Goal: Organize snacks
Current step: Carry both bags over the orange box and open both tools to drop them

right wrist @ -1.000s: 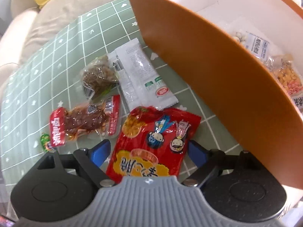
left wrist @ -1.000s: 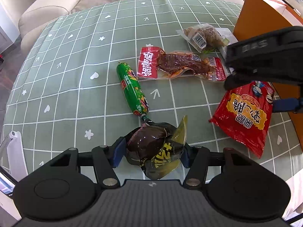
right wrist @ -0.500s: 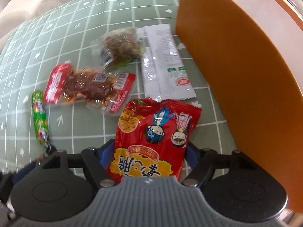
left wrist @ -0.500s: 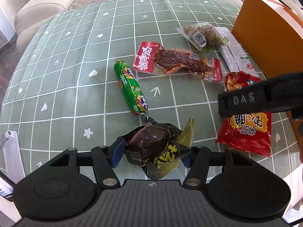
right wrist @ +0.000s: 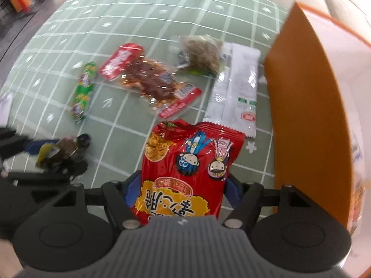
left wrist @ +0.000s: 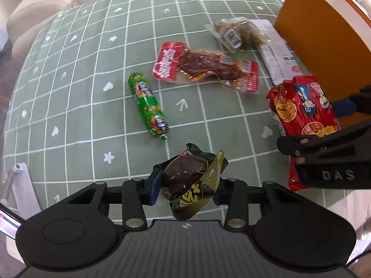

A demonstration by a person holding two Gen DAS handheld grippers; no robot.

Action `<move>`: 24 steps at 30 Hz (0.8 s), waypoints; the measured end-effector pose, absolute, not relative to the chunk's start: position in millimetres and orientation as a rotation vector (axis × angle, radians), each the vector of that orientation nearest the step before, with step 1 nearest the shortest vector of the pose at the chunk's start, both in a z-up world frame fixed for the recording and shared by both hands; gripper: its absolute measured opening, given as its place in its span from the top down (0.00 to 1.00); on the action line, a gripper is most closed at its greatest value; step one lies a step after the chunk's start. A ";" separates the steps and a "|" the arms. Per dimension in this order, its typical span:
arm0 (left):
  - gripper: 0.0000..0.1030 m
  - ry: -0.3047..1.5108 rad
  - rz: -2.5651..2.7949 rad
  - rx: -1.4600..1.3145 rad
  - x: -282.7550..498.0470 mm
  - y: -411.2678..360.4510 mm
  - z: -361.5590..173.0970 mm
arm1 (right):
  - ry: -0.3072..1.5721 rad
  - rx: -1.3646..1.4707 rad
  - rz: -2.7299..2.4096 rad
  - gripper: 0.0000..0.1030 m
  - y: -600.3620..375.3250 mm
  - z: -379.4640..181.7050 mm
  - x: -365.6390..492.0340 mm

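Note:
My left gripper [left wrist: 185, 191] is shut on a dark brown snack packet with a yellow-black flap [left wrist: 190, 180], held just above the green checked cloth. My right gripper [right wrist: 179, 193] is shut on a red crisp bag with cartoon faces [right wrist: 185, 169], which also shows in the left wrist view [left wrist: 301, 113]. The orange box [right wrist: 308, 106] stands right of the red bag; snacks lie inside it. In the right wrist view the left gripper and its packet [right wrist: 62, 150] are at the left.
On the cloth [left wrist: 76, 106] lie a green sausage stick [left wrist: 148, 106], a red packet of dried meat [left wrist: 204, 67], a clear bag of brown snack [left wrist: 238, 33] and a white sachet [left wrist: 276, 53] beside the box. A beige sofa lies beyond.
My right gripper has closed on the red bag and swung back and left, away from the box. My left gripper still holds its packet, moved slightly.

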State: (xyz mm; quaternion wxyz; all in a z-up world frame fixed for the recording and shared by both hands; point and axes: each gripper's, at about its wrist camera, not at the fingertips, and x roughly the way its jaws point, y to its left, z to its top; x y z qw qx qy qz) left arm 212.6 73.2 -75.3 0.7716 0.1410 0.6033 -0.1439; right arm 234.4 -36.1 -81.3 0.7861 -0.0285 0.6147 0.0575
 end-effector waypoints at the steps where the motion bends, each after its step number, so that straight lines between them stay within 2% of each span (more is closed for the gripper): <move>1: 0.54 1.300 -0.322 0.336 210.4 69.3 -70.5 | 1.322 -0.079 0.148 0.33 -37.5 -75.7 232.0; 17: 0.54 1.101 -0.523 0.691 196.4 -29.1 53.2 | 1.202 -0.341 0.385 0.33 -99.9 32.2 204.6; 24: 0.54 1.000 -0.627 0.790 198.7 -106.5 77.6 | 1.161 -0.415 0.336 0.33 -159.6 56.6 193.9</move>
